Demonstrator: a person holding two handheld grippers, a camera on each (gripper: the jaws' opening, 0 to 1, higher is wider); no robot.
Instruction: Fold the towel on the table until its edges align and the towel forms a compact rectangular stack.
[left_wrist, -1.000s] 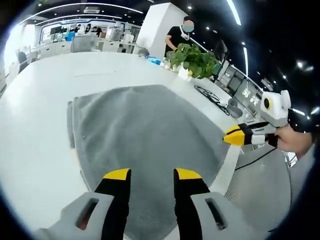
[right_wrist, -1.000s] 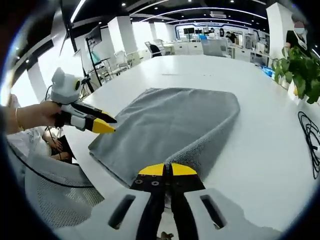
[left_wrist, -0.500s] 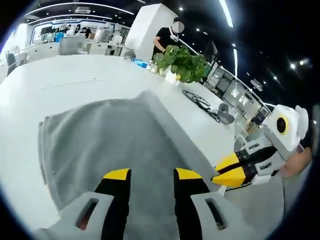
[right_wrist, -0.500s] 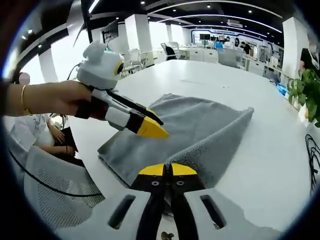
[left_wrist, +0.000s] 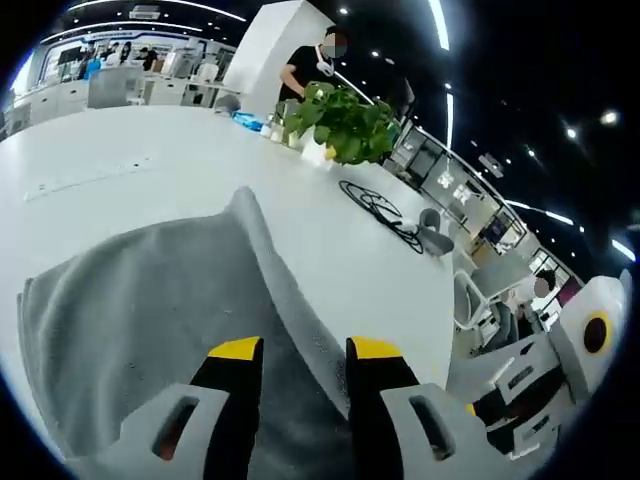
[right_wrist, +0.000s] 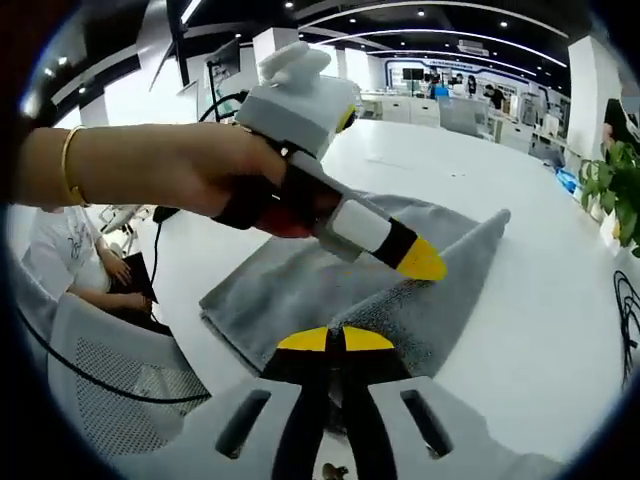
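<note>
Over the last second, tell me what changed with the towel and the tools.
The left tool swung across over the grey towel, toward the right tool. The right tool stayed shut on the towel's raised edge. The towel itself stayed on the white table.

The left gripper (right_wrist: 420, 262) has been carried from beside the towel's near left edge to above the middle of the towel (right_wrist: 300, 285), as seen in the right gripper view, its yellow tips now just over the raised fold. The towel's right-hand part, flat a second ago, has been drawn up into a ridge (left_wrist: 262, 262) running away from the left gripper's own jaws in the left gripper view. The right gripper (left_wrist: 505, 415) has been brought from well off to the side to the lower right corner of that view.
</note>
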